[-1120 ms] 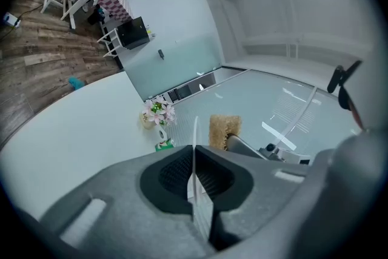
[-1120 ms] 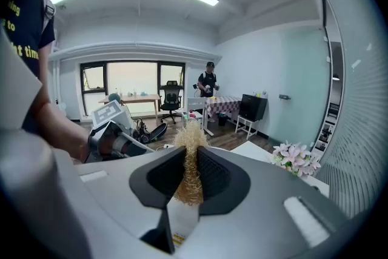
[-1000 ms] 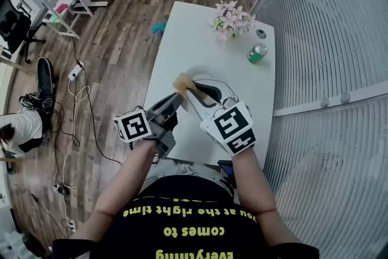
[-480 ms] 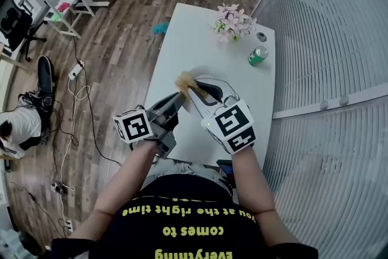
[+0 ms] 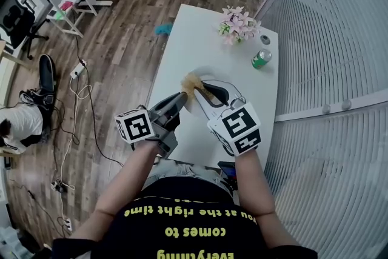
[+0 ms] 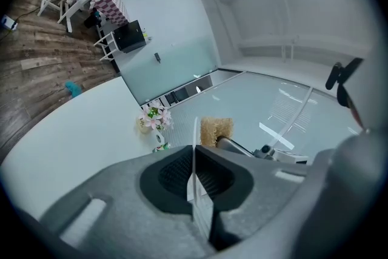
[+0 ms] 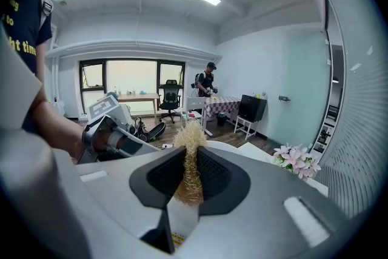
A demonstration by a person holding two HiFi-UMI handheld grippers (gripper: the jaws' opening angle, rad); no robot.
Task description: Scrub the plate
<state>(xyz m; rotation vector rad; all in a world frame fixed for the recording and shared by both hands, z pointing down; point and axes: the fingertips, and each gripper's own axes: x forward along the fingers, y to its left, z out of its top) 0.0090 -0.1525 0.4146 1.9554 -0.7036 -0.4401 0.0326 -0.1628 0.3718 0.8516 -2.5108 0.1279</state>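
Left gripper [image 6: 195, 178] clamped nearly closed on the rim of the plate [image 6: 194, 137], plate held edge-on above the table [image 5: 200, 45]. Right gripper [image 7: 189, 174] narrow, pinching a straw-coloured scrubber [image 7: 191, 145], which sits at the plate's far edge.

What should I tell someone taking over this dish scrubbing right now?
Left tool: shut on the plate, held edge-on over the white table.
Right tool: shut on the straw-coloured scrubber, right beside the plate's face.
Done: both things are gripped and set together.
Left: scrub the plate; how clean it is cannot be told.
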